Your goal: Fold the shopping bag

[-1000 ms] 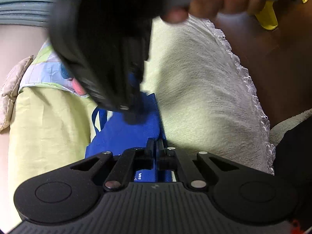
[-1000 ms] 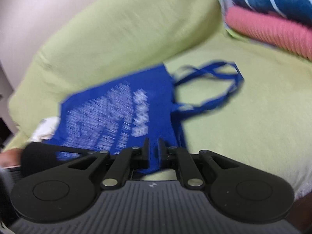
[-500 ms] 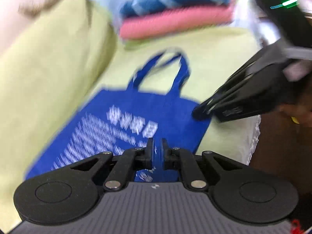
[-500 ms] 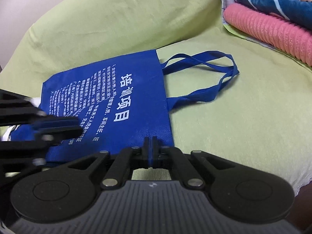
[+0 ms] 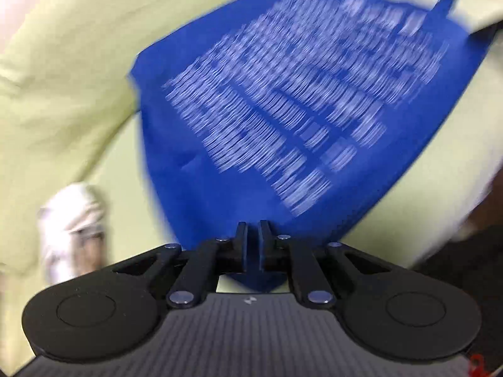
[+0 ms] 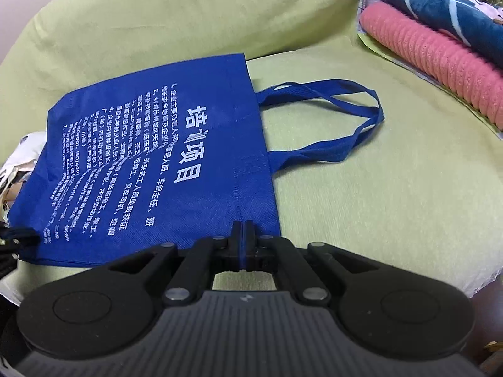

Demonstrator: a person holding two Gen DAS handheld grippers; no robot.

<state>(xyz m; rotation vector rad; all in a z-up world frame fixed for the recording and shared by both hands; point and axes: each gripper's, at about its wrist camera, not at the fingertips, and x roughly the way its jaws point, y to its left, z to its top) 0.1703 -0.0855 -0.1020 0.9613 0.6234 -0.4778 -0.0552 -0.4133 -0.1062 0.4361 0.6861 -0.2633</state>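
Note:
A blue shopping bag with white printed text lies spread on a yellow-green cushioned seat. Its two handles trail off to the right. My right gripper is shut on the bag's near edge, close to the corner by the handles. In the left wrist view the same bag looks blurred by motion, and my left gripper is shut on its near bottom corner. A dark part of the left gripper shows at the bag's left corner in the right wrist view.
A yellow-green backrest rises behind the bag. Folded pink and dark blue towels are stacked at the far right. Crumpled white cloth lies left of the bag. The seat's front edge drops off at lower right.
The left gripper has swung along the bag's bottom edge, so the bag now fills its view. The right gripper still holds the same edge, and the bag lies flatter.

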